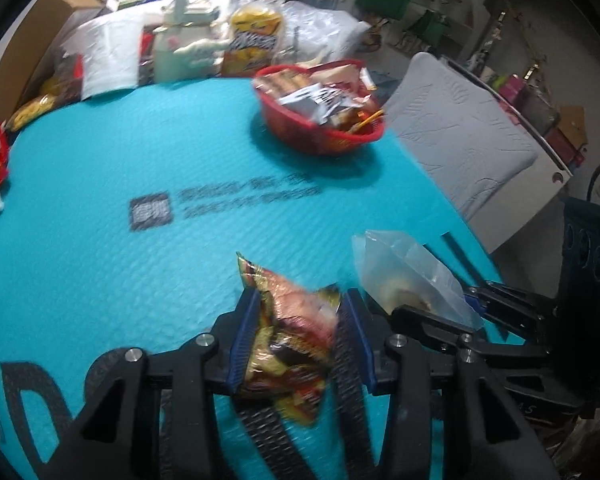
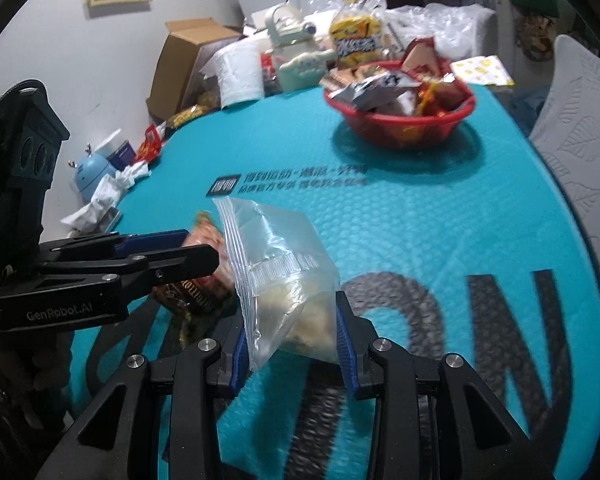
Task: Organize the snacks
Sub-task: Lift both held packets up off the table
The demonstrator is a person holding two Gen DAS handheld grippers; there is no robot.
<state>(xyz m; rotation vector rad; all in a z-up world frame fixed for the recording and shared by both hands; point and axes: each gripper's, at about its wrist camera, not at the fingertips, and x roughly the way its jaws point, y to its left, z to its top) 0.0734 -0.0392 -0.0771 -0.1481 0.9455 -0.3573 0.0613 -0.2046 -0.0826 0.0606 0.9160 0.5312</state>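
Open mat ahead, clutter at the far edge

Ahead of the left gripper (image 1: 298, 340) and the right gripper (image 2: 292, 344), the teal mat (image 2: 440, 216) lies bare up to the red basket (image 2: 400, 128), heaped with packets. Beyond the basket, a paper roll (image 2: 240, 76), a white kettle (image 2: 296, 56), a yellow snack bag (image 2: 354, 40) and a cardboard box (image 2: 180, 68) block the far edge. The two grippers stand close side by side.

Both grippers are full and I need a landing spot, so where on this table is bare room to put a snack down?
The blue mat is bare between the printed logo and the red basket, and nearer around the big letters. The far edge is crowded: cardboard box, paper roll, yellow bag. The left edge holds wrappers.
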